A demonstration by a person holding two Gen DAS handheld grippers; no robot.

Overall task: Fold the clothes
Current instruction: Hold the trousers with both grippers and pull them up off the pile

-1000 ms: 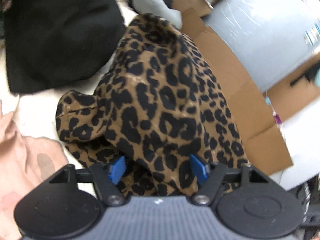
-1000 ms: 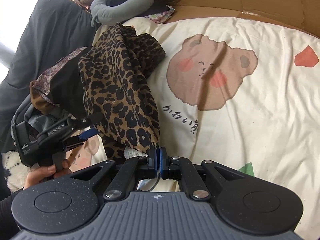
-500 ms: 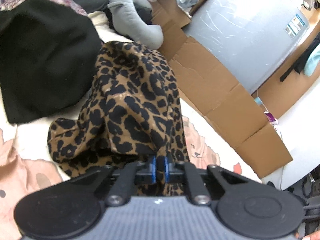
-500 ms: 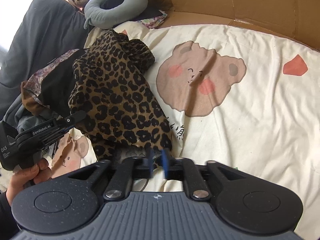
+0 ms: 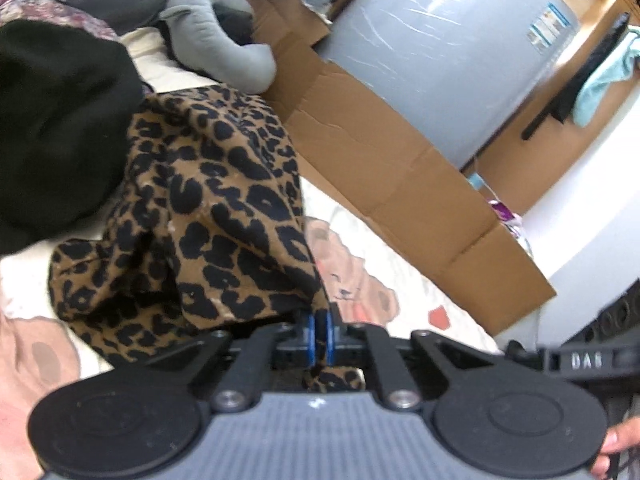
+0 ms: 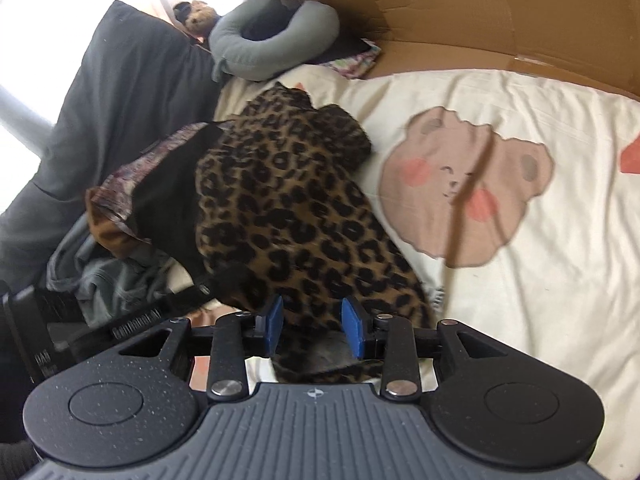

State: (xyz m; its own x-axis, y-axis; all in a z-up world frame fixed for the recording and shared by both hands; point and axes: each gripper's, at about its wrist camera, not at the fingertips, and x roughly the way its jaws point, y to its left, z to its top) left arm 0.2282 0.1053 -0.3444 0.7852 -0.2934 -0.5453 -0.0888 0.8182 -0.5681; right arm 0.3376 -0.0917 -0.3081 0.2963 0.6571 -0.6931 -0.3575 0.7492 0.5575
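A bed [image 6: 520,320] is taking up most of the room, its cream sheet [image 6: 560,100] showing a pink bear print [image 6: 460,192]. Flattened cardboard [image 5: 380,152] is leaning along the far edge of the bed, and a big grey plastic-wrapped roll [image 5: 440,48] is standing behind it. A grey curved pillow [image 6: 272,36] is lying near the head of the bed beside a dark cushion [image 6: 132,80]. Bright daylight is pouring in from the upper left of the right wrist view, washing out that corner.

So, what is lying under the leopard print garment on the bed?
The leopard print garment lies on the bear-print sheet, partly over a black garment. What is beneath its middle is covered.
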